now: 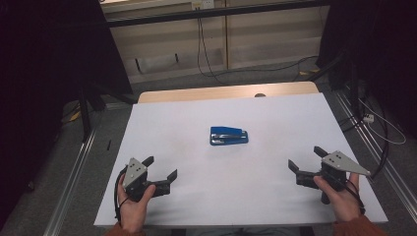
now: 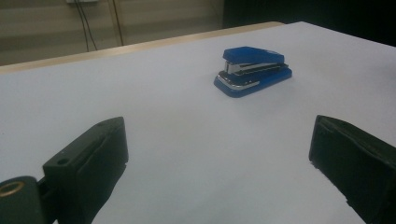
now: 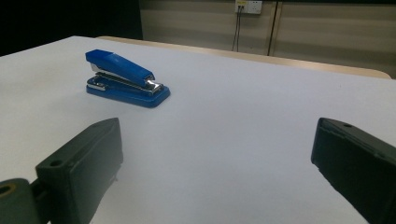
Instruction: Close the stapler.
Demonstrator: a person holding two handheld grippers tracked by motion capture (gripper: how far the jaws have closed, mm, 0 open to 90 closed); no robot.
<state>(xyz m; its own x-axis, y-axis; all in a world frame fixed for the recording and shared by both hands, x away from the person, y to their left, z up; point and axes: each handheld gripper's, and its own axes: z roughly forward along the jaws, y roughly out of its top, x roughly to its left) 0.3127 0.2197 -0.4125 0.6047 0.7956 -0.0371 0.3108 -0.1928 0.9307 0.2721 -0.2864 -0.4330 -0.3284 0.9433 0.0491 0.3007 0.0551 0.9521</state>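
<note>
Mid-table, blue stapler (image 1: pixel 229 135), well apart from both tools

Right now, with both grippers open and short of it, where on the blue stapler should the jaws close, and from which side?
Probably across the blue stapler's two long sides, near mid-length, coming down from above. It lies flat on the white table with its long axis left to right, so those sides are low, straight and parallel. The left gripper and right gripper stand open, about equally far off.

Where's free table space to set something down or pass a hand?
Bare white table all round the blue stapler: between it and the left gripper, between it and the right gripper, and behind it to the wooden edge. Nowhere crowded.
</note>
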